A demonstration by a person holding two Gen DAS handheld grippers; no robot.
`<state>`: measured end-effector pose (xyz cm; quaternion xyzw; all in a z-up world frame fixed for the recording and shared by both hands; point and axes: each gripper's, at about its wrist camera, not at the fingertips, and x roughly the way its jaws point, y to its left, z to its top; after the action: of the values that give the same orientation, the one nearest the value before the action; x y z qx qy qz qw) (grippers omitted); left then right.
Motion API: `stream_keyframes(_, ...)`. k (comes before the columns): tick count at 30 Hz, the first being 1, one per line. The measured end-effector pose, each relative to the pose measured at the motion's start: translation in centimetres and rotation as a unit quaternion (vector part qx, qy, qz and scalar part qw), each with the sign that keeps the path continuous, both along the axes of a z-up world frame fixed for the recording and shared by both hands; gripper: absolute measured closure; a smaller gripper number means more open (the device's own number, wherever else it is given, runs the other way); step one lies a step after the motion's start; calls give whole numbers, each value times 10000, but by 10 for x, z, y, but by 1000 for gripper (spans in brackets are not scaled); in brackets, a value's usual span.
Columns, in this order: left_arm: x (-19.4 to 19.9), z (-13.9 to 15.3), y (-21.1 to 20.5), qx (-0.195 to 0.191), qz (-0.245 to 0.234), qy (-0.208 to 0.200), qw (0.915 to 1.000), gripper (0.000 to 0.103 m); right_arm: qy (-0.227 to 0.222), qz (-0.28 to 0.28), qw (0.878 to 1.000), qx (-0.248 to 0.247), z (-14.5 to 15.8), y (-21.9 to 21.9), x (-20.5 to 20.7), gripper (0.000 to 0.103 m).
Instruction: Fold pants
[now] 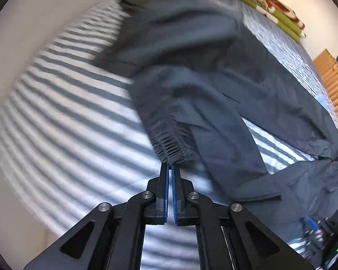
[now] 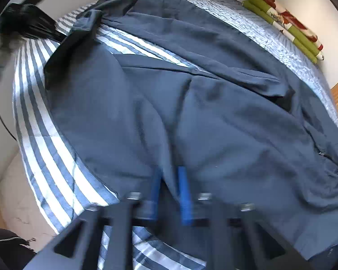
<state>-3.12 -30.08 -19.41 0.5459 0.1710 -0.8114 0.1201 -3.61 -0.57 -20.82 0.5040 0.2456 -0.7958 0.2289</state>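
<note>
Dark grey pants (image 1: 214,72) lay spread across a bed covered in a blue-and-white striped sheet (image 1: 63,103), both grippers angled steeply down over them. The left gripper (image 1: 170,166) had its blue pads pressed together on the gathered elastic waistband (image 1: 169,148), pinching the corner of the cloth and drawing it up off the sheet. In the right wrist view, the right gripper (image 2: 170,175), blurred, stood with its blue-padded fingers (image 2: 184,193) on either side of a raised ridge of the fabric (image 2: 169,135), clamped on that fold near the garment's middle. One leg (image 2: 214,33) of the pants ran away toward the far end of the bed; another flap lay folded over at the left. Bare striped sheet stretched to the left of the garment in both views. A folded green, white and red blanket (image 2: 284,22) sat at the far corner by the wall, well apart from the pants, and wooden slats (image 1: 333,85) showed past the right edge of the bed.
</note>
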Motion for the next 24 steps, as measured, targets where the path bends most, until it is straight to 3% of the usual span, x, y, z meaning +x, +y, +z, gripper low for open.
stream_keyframes(6, 65, 37, -61, -731, 508, 148, 9959, 103, 31, -66, 9999, -142, 13, 2, 6, 101)
stream_keyframes(11, 103, 46, -96, -682, 722, 117, 9950, 103, -156, -149, 9974, -683, 40, 12, 13, 101)
stream_keyframes(14, 94, 26, -98, -132, 674, -33, 9976, 99, -112, -119, 9982, -572, 40, 12, 14, 101)
stream_keyframes(15, 85, 21, -93, 33, 642, -25, 9979, 88, -141, -109, 9986, -503, 37, 10, 13, 101)
stream_keyframes(16, 73, 13, -87, 226, 551, -3, 9982, 62, -161, -118, 9988, -451, 33, 9, 12, 101)
stream_keyframes(18, 51, 1, -73, 320, 461, 7, 9984, 33, -188, -138, 9988, -424, 29, 9, 11, 101)
stream_keyframes(21, 24, -15, -51, 226, 289, -114, 9993, 38, -151, -166, 9989, -412, 28, 9, 11, 101)
stream_keyframes(22, 18, -20, -45, 161, 243, -147, 9995, 61, -139, -197, 9988, -426, 28, 9, 10, 101)
stream_keyframes(24, 13, -18, -33, -388, 266, -296, 9985, 73, -147, -272, 9985, -449, 28, 9, 9, 101)
